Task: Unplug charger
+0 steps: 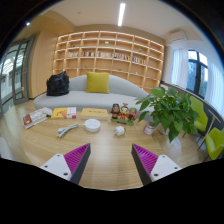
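My gripper [111,150] is open, its two magenta pads [76,158] spread wide above a bare stretch of a wooden table [110,165]. Nothing stands between the fingers. Well beyond them, on the table, lie a pale elongated thing [65,130], a white bowl-like thing [92,125] and a small white thing [119,130]. I cannot make out a charger or a socket for certain; these things are too small to tell.
A green potted plant [170,108] stands on the table's far right. Books [63,113] lie at the far left. Behind are a white sofa [75,98] with a yellow cushion [97,82] and a black bag [58,84], and a bookshelf [110,52].
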`<action>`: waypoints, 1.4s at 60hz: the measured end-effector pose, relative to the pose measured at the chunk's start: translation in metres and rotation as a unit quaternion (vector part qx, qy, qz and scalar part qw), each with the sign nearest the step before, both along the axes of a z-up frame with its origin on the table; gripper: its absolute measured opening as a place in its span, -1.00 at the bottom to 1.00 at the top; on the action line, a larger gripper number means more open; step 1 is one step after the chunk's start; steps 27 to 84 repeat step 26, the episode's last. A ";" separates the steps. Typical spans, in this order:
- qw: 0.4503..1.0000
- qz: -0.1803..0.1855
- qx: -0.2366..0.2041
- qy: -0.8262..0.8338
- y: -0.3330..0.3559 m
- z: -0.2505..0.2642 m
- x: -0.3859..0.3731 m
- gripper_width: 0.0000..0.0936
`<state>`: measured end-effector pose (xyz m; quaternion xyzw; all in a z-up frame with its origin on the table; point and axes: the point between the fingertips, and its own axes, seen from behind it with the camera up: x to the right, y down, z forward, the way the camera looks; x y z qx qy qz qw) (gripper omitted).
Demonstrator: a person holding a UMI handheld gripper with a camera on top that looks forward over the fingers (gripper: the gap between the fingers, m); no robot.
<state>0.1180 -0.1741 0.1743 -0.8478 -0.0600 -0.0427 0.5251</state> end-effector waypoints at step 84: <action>1.000 0.017 0.022 0.002 -0.050 0.023 -0.016 0.82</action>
